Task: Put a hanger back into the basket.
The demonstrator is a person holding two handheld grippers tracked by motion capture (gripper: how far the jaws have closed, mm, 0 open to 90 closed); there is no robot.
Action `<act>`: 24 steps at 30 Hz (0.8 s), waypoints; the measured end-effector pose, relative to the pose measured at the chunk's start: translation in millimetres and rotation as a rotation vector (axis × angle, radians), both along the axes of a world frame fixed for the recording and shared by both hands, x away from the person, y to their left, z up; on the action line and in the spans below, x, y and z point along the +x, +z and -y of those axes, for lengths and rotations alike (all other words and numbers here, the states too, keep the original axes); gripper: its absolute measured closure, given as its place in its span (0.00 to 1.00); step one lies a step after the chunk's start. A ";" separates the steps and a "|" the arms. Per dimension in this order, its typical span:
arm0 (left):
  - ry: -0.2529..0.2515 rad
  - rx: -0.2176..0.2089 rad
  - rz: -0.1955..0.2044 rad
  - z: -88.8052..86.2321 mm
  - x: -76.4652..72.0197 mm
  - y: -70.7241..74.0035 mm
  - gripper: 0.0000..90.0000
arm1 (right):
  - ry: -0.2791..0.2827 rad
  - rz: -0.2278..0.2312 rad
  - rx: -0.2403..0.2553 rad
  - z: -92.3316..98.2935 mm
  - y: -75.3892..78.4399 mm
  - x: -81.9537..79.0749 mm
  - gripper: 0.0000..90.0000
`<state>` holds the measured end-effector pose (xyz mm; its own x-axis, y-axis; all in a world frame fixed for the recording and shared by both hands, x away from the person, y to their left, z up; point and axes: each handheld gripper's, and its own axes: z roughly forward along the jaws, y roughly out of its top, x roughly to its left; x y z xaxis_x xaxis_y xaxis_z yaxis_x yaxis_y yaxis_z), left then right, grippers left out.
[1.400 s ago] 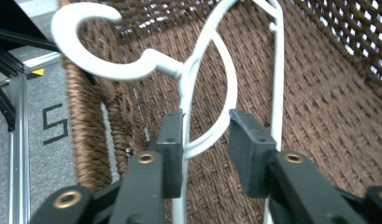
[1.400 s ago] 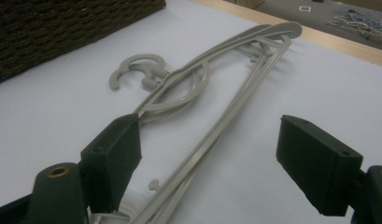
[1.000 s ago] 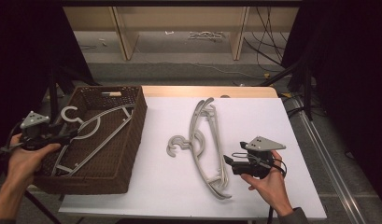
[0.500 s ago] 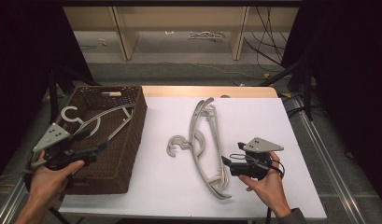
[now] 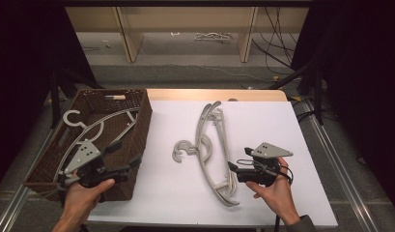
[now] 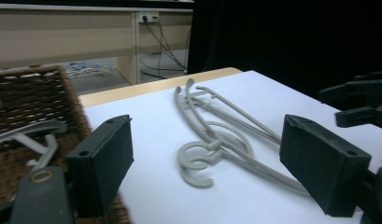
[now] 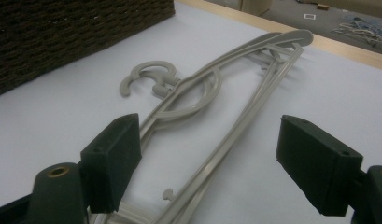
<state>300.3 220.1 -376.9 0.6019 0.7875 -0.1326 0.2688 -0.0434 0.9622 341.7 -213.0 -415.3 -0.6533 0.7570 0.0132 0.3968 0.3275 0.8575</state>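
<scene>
White tabletop [image 5: 282,125] is seen under the work, with the brown woven basket [image 5: 137,121] standing at its left edge. One grey hanger [image 5: 96,128] is already lodged in that basket, its hook toward the far left corner. A stack of grey hangers [image 5: 214,145] is left on the white surface, well apart from the basket. Its long axis is laid from the far side toward the near side, bowed slightly, with the hooks [image 5: 183,151] turned out to the left, toward the basket.

The step in hand is judged to be the return for the next hanger after one has been dropped. The left gripper [image 5: 132,163] is held over the basket's near right corner; its jaws have just been opening, are spread wide, and nothing is between them. The right gripper [image 5: 232,169] is set at the stack's near end, jaws wide and unclosed, the hanger arms lying between them.

Next, a closing on the top hanger alone is called for, so that it is lifted free.
</scene>
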 end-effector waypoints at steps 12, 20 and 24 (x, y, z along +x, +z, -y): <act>-0.122 0.010 0.075 31.9 -12.6 -25.7 0.19 | 0.007 0.005 0.005 -2.8 -0.8 -1.3 0.25; -0.109 0.000 0.076 29.8 -19.1 -44.0 0.18 | 0.032 -0.002 -0.003 -12.0 -1.9 -2.8 0.22; -0.113 0.022 0.072 33.7 -23.4 -49.3 0.18 | 0.038 -0.028 -0.043 -17.4 -5.1 -1.9 0.20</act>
<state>276.9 186.4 -426.2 0.6940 0.7166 -0.0695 0.1913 -0.0904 0.9774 339.8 -195.6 -420.4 -0.6811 0.7322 -0.0001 0.4076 0.3793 0.8307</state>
